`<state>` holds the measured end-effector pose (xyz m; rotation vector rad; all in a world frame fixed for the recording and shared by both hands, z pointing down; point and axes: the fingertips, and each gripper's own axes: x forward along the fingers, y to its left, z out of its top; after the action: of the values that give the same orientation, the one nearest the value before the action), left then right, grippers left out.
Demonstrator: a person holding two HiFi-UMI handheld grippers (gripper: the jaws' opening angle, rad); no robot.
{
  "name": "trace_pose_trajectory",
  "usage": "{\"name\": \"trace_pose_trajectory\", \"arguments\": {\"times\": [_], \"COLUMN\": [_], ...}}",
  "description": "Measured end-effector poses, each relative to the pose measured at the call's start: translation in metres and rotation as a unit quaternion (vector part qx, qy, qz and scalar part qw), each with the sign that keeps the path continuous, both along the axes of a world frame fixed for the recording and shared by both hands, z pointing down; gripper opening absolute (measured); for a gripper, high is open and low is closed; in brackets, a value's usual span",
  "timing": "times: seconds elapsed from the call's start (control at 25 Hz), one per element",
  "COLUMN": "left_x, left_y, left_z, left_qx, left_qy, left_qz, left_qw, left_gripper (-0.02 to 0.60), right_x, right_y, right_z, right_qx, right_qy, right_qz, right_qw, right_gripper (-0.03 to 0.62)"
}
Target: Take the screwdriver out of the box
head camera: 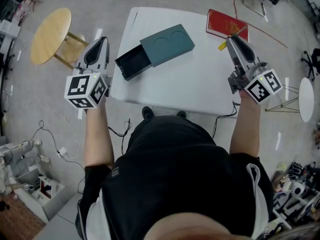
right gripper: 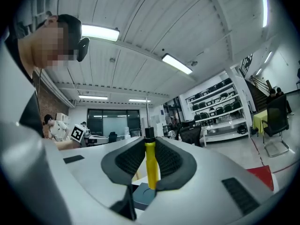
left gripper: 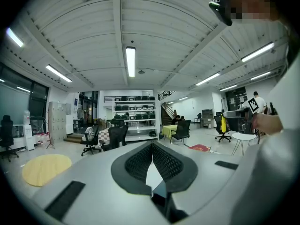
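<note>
We hold the R gripper (head camera: 231, 39) pinching the yellow screwdriver (right gripper: 150, 165), outside the open box (head camera: 155, 50), at its 3 o'clock; L gripper (head camera: 103, 40) jaws pressed together, empty, at box's 9 o'clock

No legible text or numbers

Person: black short-slv top (head camera: 175, 169), pale straps (head camera: 257, 194) at sides. Left gripper (head camera: 102, 40) & right gripper (head camera: 231, 39): grey shells, black ribbed pads (left gripper: 138, 163), white cubes (head camera: 86, 90) w/ black sq markers.
</note>
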<state>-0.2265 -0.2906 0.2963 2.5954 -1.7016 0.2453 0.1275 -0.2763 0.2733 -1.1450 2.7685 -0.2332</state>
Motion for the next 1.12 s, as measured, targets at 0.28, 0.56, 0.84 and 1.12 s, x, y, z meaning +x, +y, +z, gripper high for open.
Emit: {"name": "trace_pose_trajectory", "arguments": {"times": [0.28,0.56,0.84,1.12], "left_x": [0.001,-0.002,-0.002,-0.005], "left_y": [0.002,-0.003,-0.003,-0.004], "left_z": [0.005,0.010,0.018,0.014], "left_qx": [-0.005,-0.009,-0.015,-0.013], "left_qy": [0.002,0.006,0.009,0.009], "left_qz": [0.001,-0.002,0.001,-0.002], "left_qw": [1.0000,0.9999,0.9999,0.9999], "left_gripper": [0.017,0.017,0.017,0.017], "right_x": [-0.006,-0.009,-0.017,-0.019], "right_y": [0.002,-0.003,-0.005,-0.005], "right_z": [0.000,0.004,0.008,0.008], "right_qx": [0.006,0.003,0.001,-0.002], "right_qy": [-0.005,-0.002,-0.001,-0.003], "right_qz": [-0.009,-0.009,-0.013,-0.015], "right_qw": [1.000,1.000,1.000,1.000], "right_gripper": [0.083,0.083,0.083,0.083]}}
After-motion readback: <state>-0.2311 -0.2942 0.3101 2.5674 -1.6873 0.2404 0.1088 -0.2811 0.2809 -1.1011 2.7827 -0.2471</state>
